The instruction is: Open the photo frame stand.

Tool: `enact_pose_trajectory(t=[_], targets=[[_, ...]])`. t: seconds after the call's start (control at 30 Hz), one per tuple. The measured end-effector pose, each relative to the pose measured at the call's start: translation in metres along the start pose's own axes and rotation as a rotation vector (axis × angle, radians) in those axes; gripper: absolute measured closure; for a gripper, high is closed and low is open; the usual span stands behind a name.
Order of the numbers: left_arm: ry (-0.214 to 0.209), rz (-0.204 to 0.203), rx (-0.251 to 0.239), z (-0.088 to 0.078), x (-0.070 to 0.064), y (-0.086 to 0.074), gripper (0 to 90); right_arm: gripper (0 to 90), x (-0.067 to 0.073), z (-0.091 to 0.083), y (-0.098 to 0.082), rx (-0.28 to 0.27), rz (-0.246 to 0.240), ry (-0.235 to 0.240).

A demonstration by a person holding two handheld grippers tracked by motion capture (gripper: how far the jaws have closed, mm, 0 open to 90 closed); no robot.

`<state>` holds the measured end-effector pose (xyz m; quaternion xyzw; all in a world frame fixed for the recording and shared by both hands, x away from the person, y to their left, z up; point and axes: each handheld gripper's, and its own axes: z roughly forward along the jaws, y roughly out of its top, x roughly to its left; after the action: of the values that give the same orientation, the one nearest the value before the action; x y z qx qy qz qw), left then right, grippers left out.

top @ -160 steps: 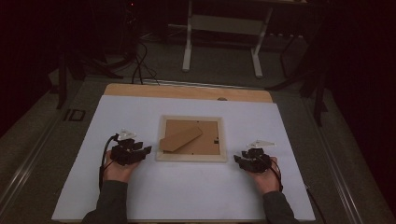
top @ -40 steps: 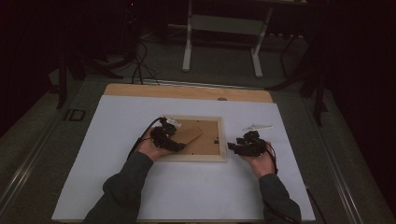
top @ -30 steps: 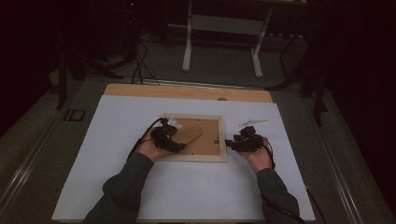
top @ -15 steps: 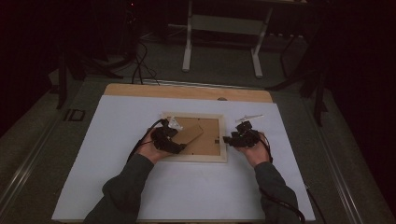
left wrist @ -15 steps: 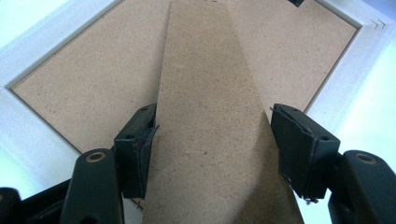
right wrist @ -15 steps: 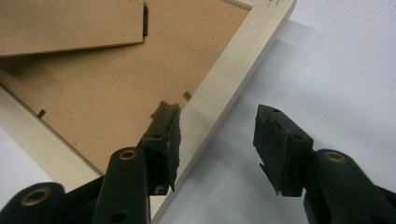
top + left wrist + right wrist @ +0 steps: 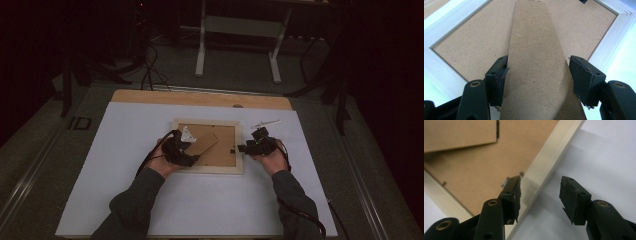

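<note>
While the left gripper (image 7: 537, 77) has its jaws apart around the frame's brown stand (image 7: 536, 62), one pad touching, the right gripper (image 7: 540, 192) gapes over the picture frame (image 7: 207, 167)'s 3 o'clock edge, mid-table (image 7: 125, 130).

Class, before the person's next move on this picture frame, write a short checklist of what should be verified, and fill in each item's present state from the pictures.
1. Picture frame lies flat, back side up, on the white table cover: ok.
2. Left gripper straddles the easel stand, one pad on each side: ok.
3. Left pads actually press the stand's edges: cannot tell; one touches, the other shows a gap.
4. Right gripper is open across the frame's right rail: ok.
5. Right jaws grip that rail: not ok, not yet closed on it.
6. Small turn clips on the backing released: cannot tell.
</note>
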<state>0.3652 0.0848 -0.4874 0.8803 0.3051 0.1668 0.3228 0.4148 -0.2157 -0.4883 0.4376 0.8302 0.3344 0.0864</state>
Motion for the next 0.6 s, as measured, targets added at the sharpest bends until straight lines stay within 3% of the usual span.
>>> enact_pose_trajectory(t=[0.5,0.6], targets=[[0.045,0.033,-0.039,-0.006,-0.01,-0.002,36.7,49.3,-0.008,0.004,0.009,0.007,0.049,0.062],[0.057,0.044,-0.048,-0.007,-0.012,-0.003,36.7,49.0,-0.011,0.004,0.01,-0.01,0.075,0.112]])
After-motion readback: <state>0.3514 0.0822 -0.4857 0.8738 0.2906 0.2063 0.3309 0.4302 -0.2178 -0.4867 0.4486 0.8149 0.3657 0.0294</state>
